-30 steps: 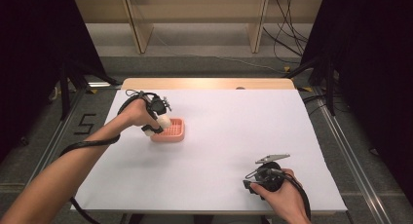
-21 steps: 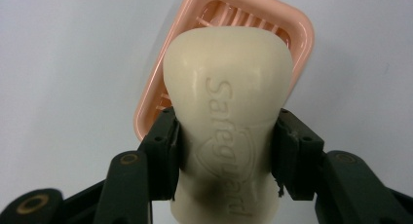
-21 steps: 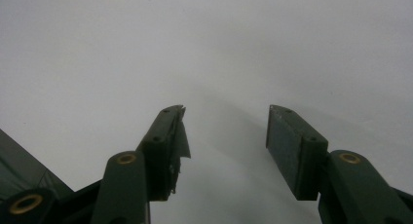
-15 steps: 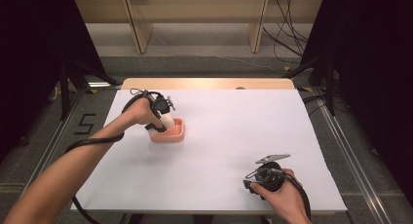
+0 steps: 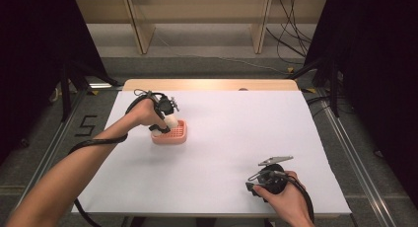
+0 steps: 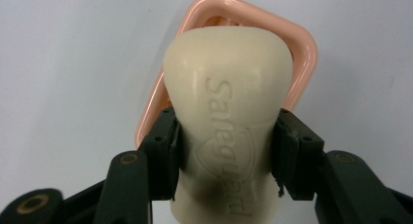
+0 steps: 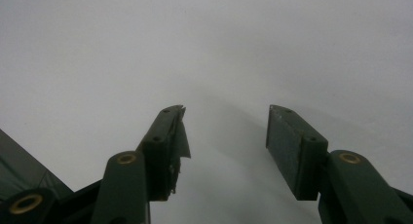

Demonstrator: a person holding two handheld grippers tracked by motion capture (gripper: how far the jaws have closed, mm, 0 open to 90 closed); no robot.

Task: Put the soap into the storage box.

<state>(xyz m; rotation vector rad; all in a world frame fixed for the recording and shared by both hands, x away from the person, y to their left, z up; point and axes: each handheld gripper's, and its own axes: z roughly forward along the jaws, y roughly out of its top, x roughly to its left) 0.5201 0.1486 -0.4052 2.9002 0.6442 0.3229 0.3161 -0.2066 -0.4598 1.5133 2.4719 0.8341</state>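
In the high view, the left claw point(image 5: 165, 119) sits at the near-left edge of a pink soap dish point(image 5: 171, 132) on the white surface point(image 5: 231, 143), toward its far left part. A pale bar of soap point(image 5: 170, 121) shows between the hand point(image 5: 143, 112) and the dish; the hand and the claw's black body hide most of it, so whether it touches the dish cannot be told from here. The right claw point(image 5: 252, 186) lies well apart, near the front right edge of the surface, held in the right hand point(image 5: 281, 197), with its grey plate on top; its jaws are too small and dark here to read. A black cable point(image 5: 96, 143) trails along the left forearm. Beyond the surface lie a wooden strip, a grey floor, wooden frame legs point(image 5: 139, 29) and loose cables point(image 5: 288, 34).

In the left gripper view, the left claw point(image 6: 226, 153) pinches the bar of soap point(image 6: 229, 112) at its narrow waist, one pad on each side. Embossed lettering runs along the bar, its lower end cut off by the frame. The bar covers most of the soap dish point(image 6: 297, 48), leaving a curved pink rim showing around and behind its top.

In the right gripper view, the right claw point(image 7: 226, 136) is spread, nothing between its pads, over bare pale surface point(image 7: 204, 44). A dark wedge at the lower left corner is hard to identify.
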